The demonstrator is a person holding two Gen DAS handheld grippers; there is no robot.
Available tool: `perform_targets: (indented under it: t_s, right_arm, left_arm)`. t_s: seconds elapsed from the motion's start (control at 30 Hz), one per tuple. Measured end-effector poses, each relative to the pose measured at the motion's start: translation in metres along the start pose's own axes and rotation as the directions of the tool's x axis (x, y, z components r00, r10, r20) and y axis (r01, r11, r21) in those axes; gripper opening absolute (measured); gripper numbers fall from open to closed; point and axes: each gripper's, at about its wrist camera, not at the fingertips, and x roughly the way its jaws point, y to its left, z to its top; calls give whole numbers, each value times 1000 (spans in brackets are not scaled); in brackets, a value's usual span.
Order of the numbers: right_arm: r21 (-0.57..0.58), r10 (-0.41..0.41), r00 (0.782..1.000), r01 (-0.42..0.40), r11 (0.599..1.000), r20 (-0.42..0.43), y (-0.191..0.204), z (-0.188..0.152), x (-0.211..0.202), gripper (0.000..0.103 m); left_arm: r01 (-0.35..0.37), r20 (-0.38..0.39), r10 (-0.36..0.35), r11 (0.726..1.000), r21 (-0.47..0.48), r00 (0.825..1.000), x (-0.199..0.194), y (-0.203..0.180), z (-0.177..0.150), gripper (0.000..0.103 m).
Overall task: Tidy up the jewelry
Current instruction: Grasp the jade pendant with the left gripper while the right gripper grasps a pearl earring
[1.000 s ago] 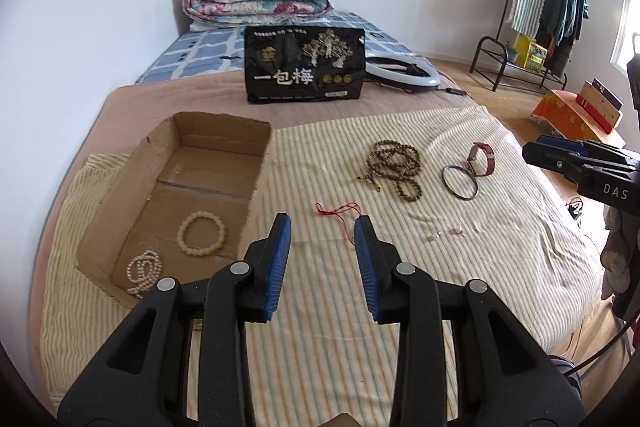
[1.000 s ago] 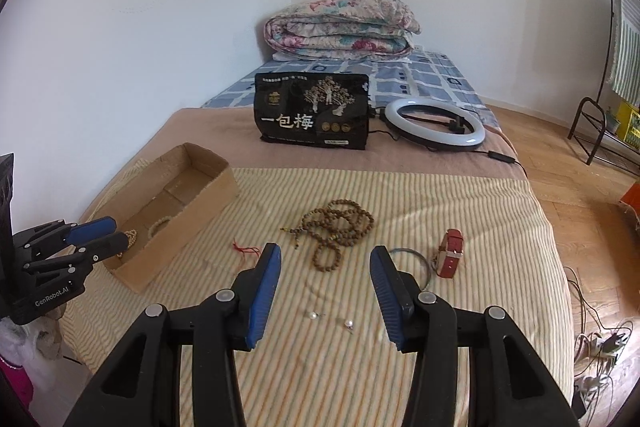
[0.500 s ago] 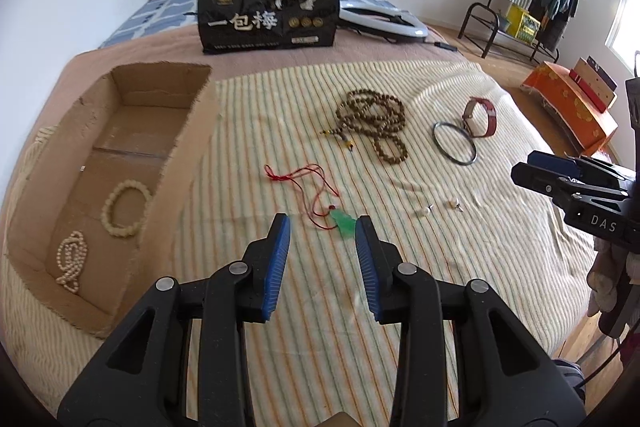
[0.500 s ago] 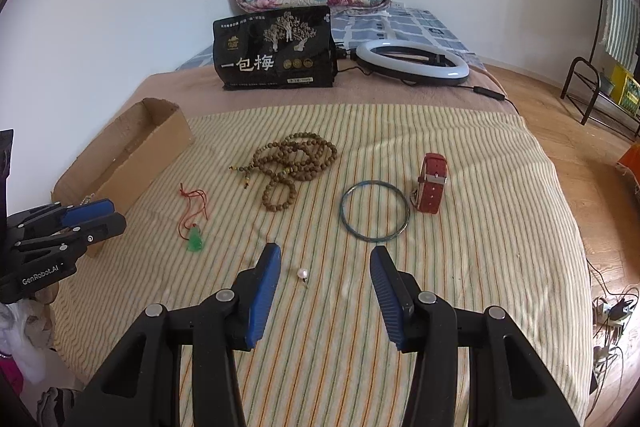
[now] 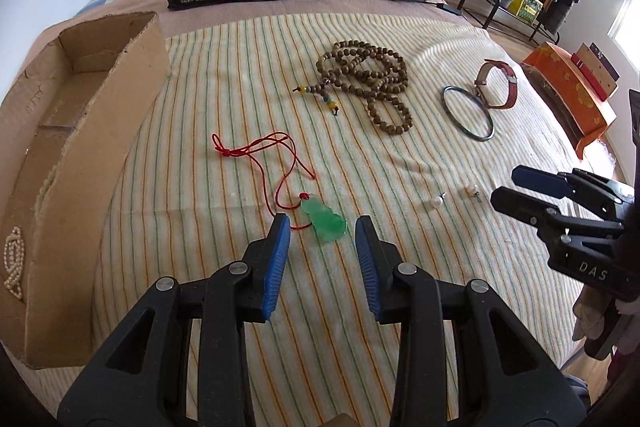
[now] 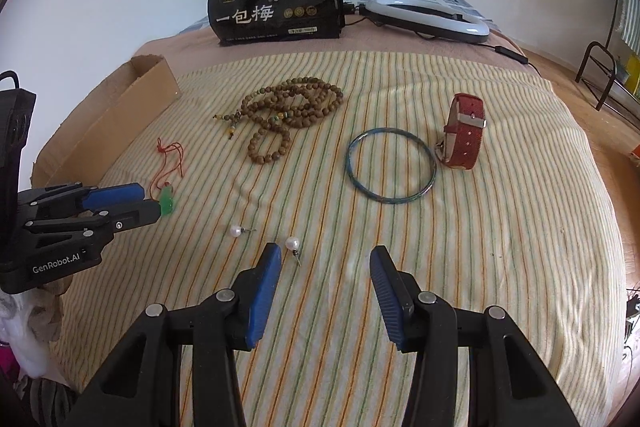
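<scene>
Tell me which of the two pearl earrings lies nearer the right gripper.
The pearl earring just ahead of the right gripper, by its left fingertip, post pointing back toward the camera. The other pearl earring lies farther left, toward the left gripper.

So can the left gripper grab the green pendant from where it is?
Probably yes. The left gripper is open, with the green pendant lying flat on the striped cloth right between its fingertips, and nothing blocks it.
</scene>
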Motion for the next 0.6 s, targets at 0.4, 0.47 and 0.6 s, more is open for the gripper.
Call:
perform_targets:
  t_s: [0.4,0.47,0.6]
  right_arm:
    - [-16,25,999,-26,1000,-25,10,3,23,34]
    - [-20,20,999,-21,1000,-26,11,4,25,33]
    - [-30,8,1000,-9,1000,-28,13,4,27,28]
  left_arm:
    - [-10,2,10,1000,-29,1000,16,3,5,34]
    - [-14,7,14,999,-30,1000,17,3,4,34]
    - [-31,16,31,999,-8,999,17,2,3,34]
